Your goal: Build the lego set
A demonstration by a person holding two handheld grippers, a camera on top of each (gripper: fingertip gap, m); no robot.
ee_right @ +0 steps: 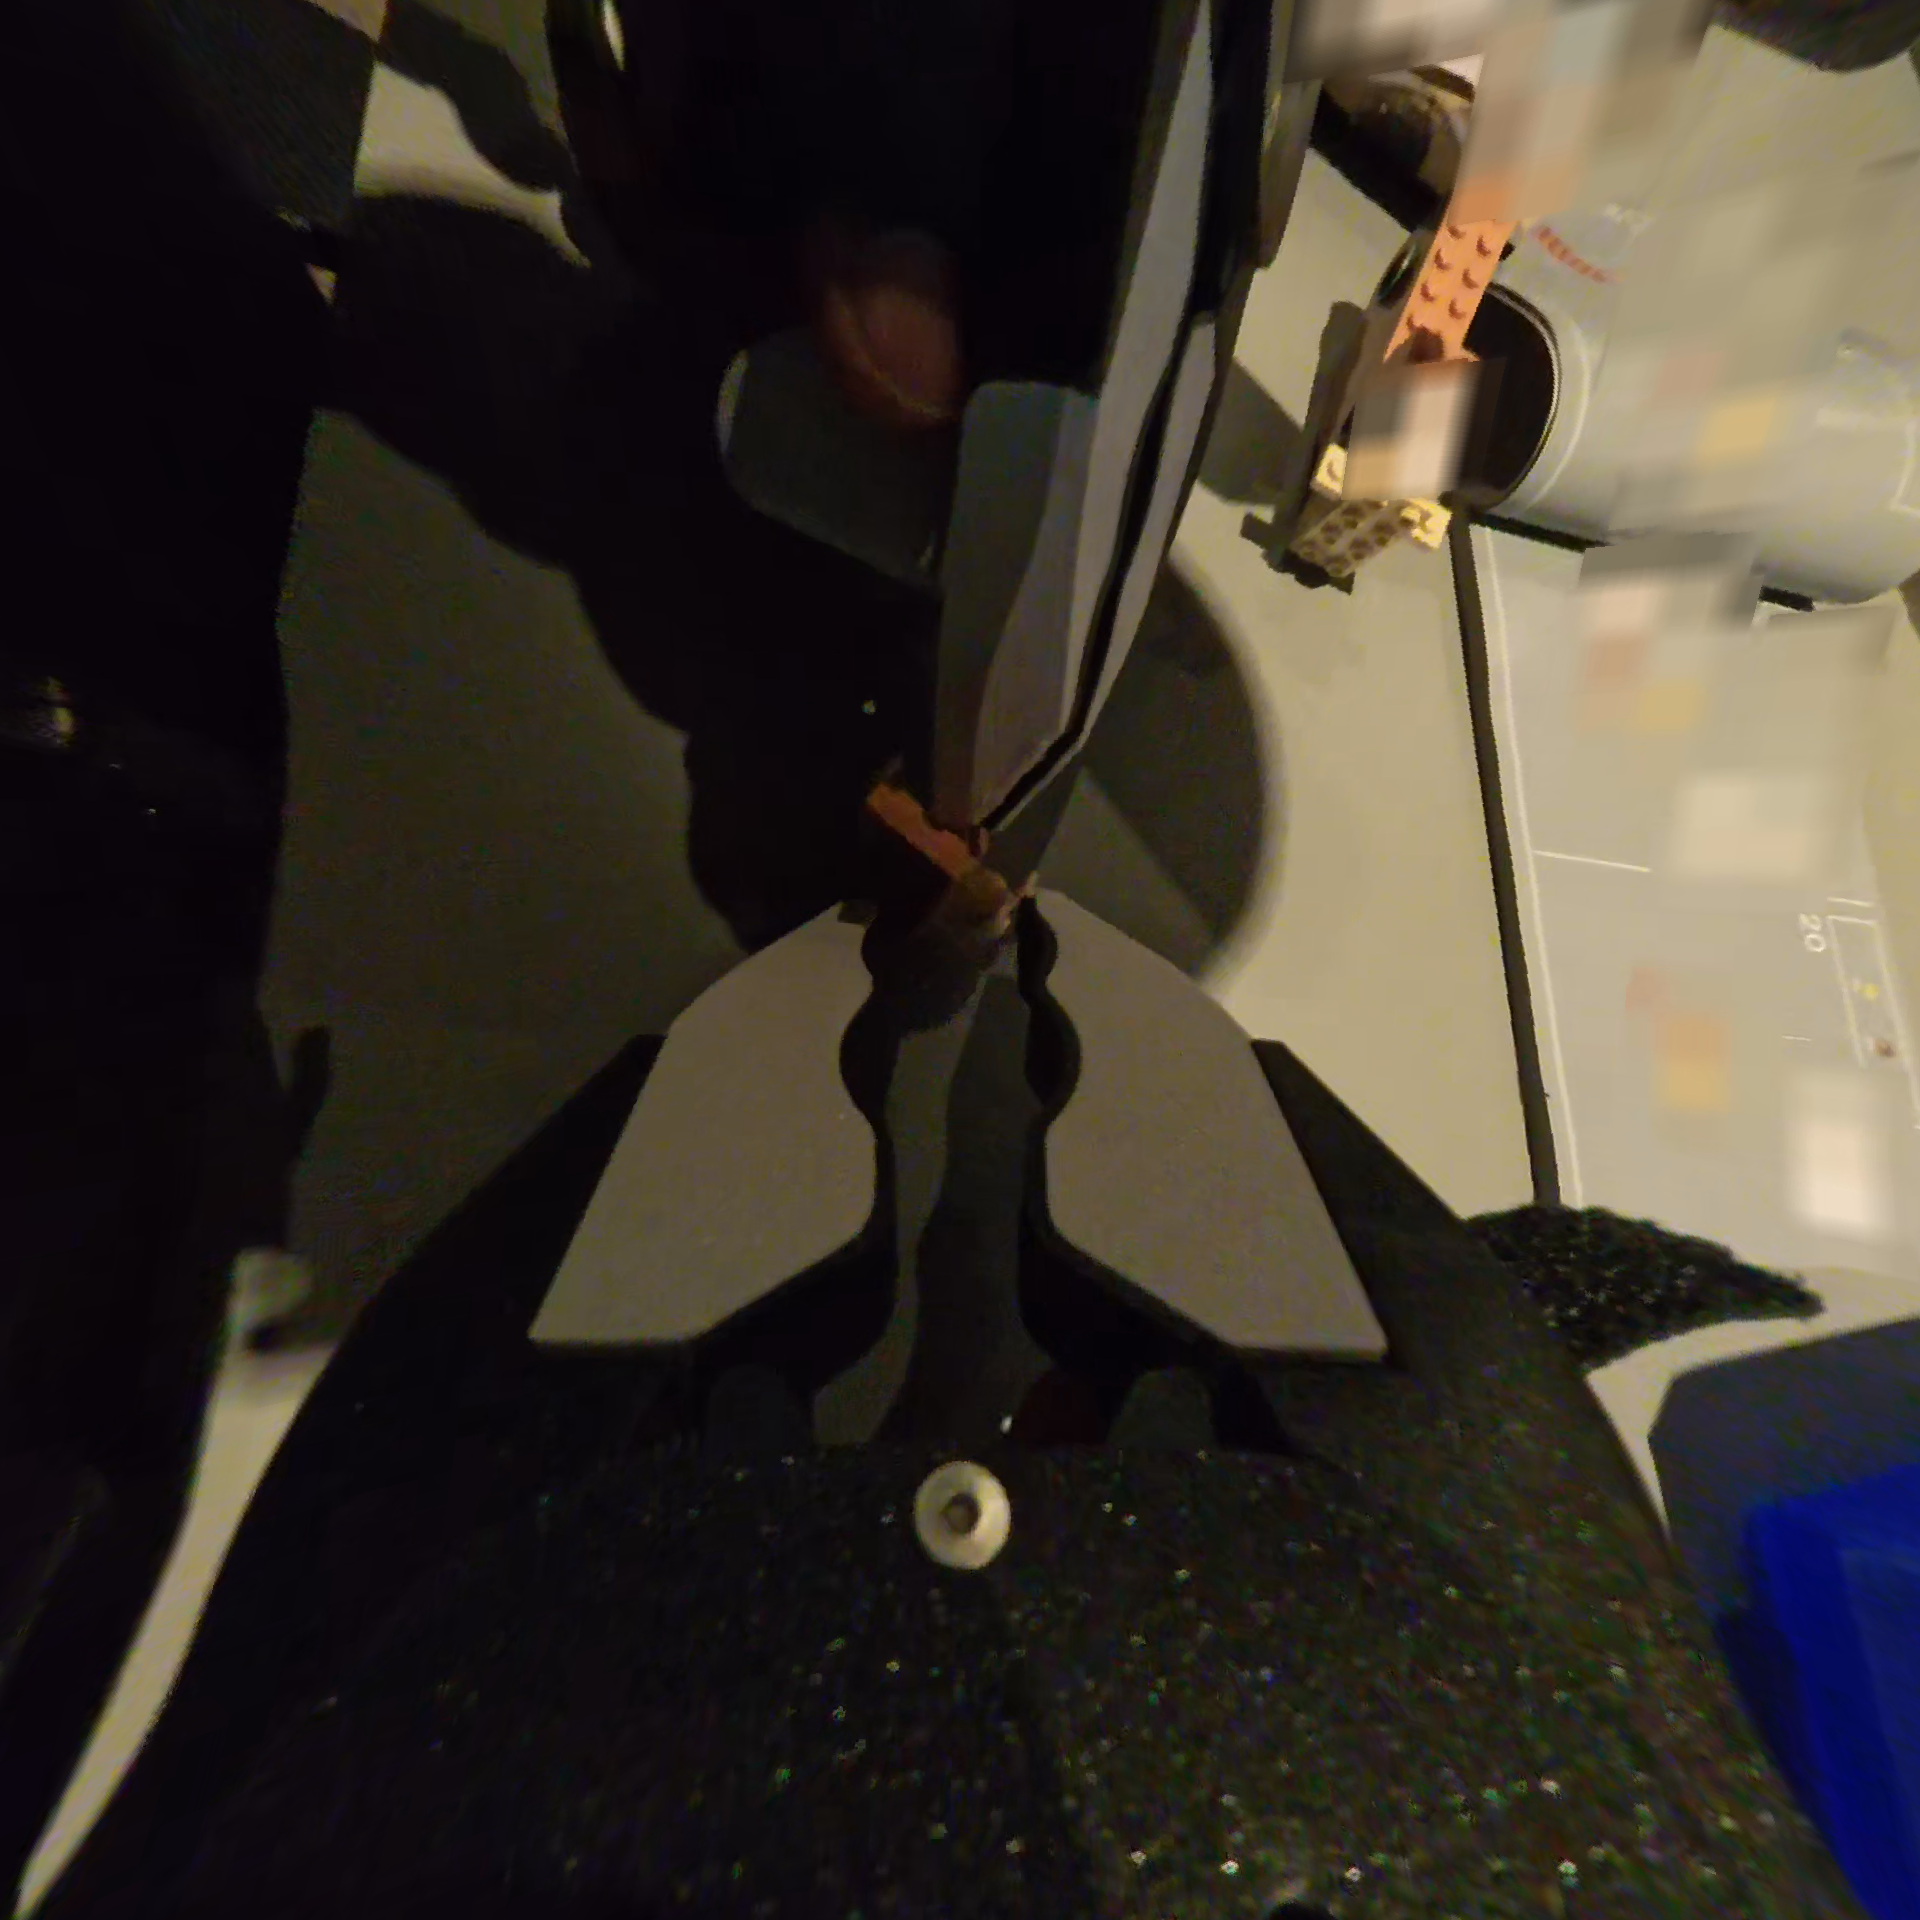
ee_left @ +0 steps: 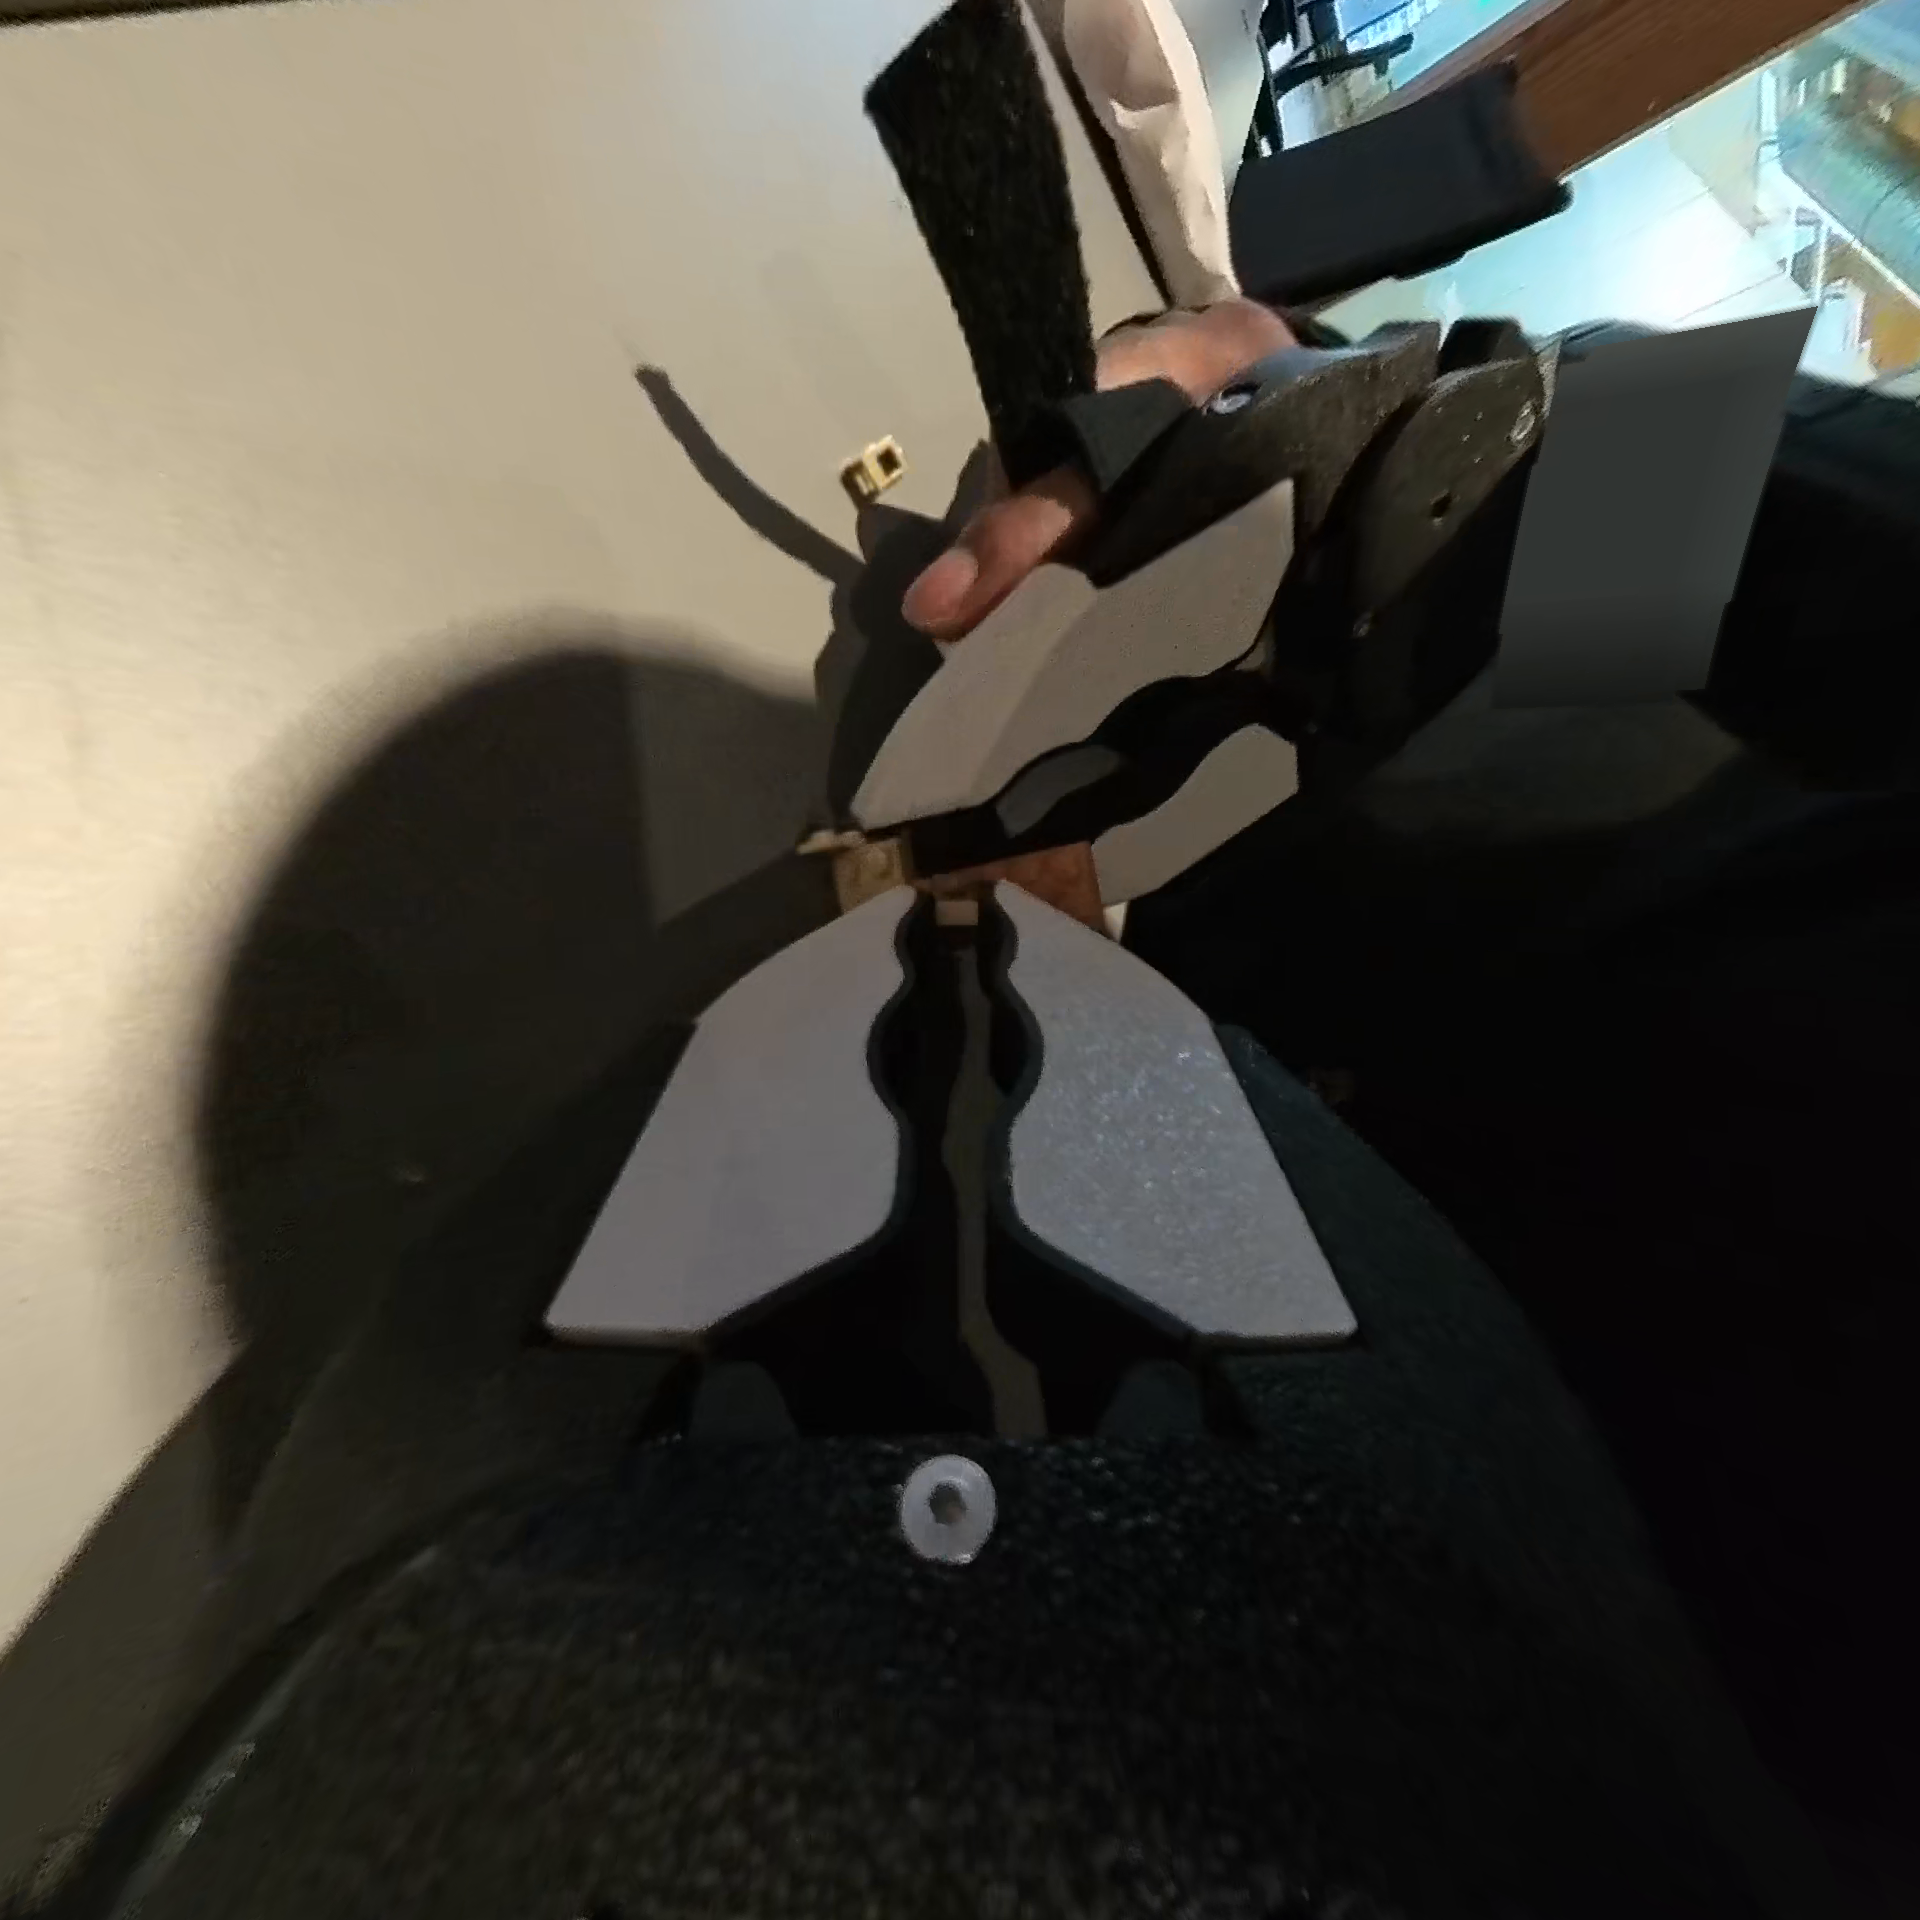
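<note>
Left gripper (ee_left: 951, 904) meets right gripper (ee_left: 894, 831) tip-to-tip above table (ee_left: 312, 416).

— What do the grippers look like?
— The left gripper (ee_left: 951, 914) has pale grey fingers (ee_left: 764, 1164) on a speckled black body with one silver screw (ee_left: 948, 1507).
— And the right gripper (ee_right: 987, 920)?
— Same build, plus a black fabric strap (ee_left: 982, 239).

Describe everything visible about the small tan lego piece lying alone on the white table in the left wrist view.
The small tan lego piece is a tiny block, shiny like plastic, pale yellowish-tan with a dark square opening in one face. It lies loose on the white table, just beyond the right tool and apart from the person's thumb. No tool touches it. A dark curved shadow runs along the table beside it. Finer detail is too small to tell.
</note>
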